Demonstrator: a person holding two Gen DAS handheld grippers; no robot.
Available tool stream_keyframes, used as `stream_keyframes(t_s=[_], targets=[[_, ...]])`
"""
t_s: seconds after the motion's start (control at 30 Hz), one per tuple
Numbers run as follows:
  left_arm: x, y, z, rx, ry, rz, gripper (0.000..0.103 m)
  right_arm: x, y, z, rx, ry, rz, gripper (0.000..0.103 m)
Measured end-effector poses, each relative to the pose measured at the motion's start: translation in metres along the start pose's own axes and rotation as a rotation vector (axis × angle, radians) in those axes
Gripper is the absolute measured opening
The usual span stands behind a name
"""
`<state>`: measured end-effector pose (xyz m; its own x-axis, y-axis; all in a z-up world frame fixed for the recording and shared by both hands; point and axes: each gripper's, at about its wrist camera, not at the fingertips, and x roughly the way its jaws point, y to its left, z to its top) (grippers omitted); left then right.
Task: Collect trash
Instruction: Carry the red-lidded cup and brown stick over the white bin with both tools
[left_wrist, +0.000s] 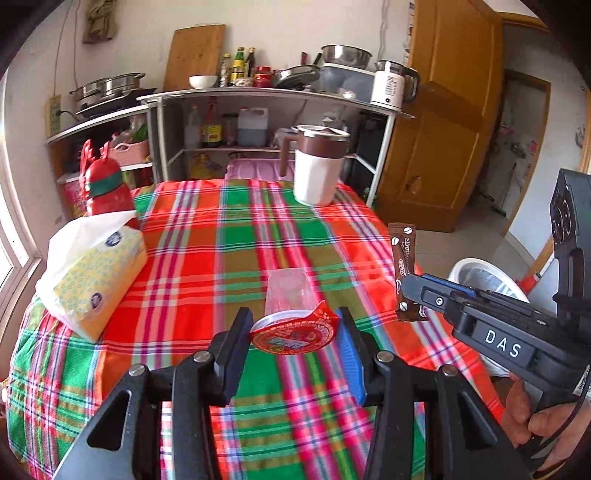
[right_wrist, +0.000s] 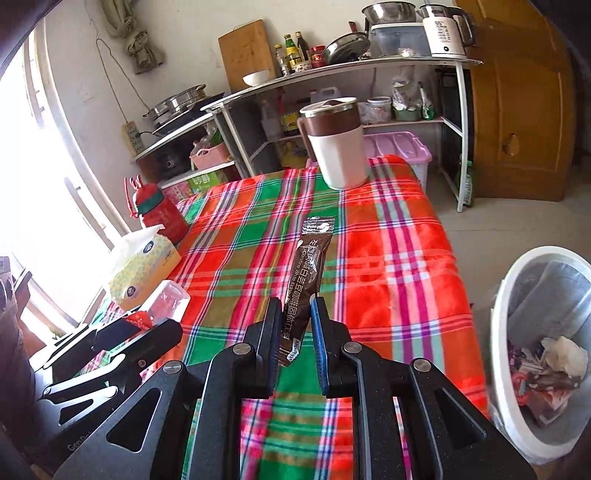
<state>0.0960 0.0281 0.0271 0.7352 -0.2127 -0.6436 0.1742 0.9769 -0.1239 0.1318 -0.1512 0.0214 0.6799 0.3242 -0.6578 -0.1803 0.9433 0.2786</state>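
My left gripper (left_wrist: 293, 319) is shut on a clear plastic cup (left_wrist: 286, 290) with a peeled red foil lid (left_wrist: 293, 334), held above the plaid tablecloth (left_wrist: 221, 236). In the right wrist view that cup (right_wrist: 168, 297) shows at lower left, in the left gripper (right_wrist: 122, 332). My right gripper (right_wrist: 295, 312) is shut on a brown coffee sachet (right_wrist: 308, 275) that stands up between the pads. The same sachet (left_wrist: 404, 258) and right gripper (left_wrist: 413, 291) appear at the right of the left wrist view. A white trash bin (right_wrist: 509, 332) with several scraps inside stands on the floor, right of the table.
On the table stand a tissue pack (left_wrist: 92, 273), a red bottle (left_wrist: 107, 188) and a white-and-brown jug (left_wrist: 317, 166). Behind it are metal shelves (left_wrist: 258, 96) with pots, bottles and a kettle. A wooden door (left_wrist: 450, 110) is at right. A hand (left_wrist: 532, 421) holds the right gripper.
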Motion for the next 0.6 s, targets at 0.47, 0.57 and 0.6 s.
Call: stream_keyframes(t_s=[0.47,0.57,0.6], targets=[[0.008,-0.098,0.017,0.123,-0.014,-0.139,0.047,-0.072,-0.085,0.001,0.092,-0.083,-0.127,0.017],[0.013,-0.124,0.021,0.156,-0.010,-0.184,0.047,-0.086,-0.108,0.000,0.123,-0.093,-0.163,0.017],[0.015,-0.133,0.022,0.162,-0.004,-0.204,0.047,-0.090,-0.115,0.000,0.133,-0.096,-0.172,0.017]])
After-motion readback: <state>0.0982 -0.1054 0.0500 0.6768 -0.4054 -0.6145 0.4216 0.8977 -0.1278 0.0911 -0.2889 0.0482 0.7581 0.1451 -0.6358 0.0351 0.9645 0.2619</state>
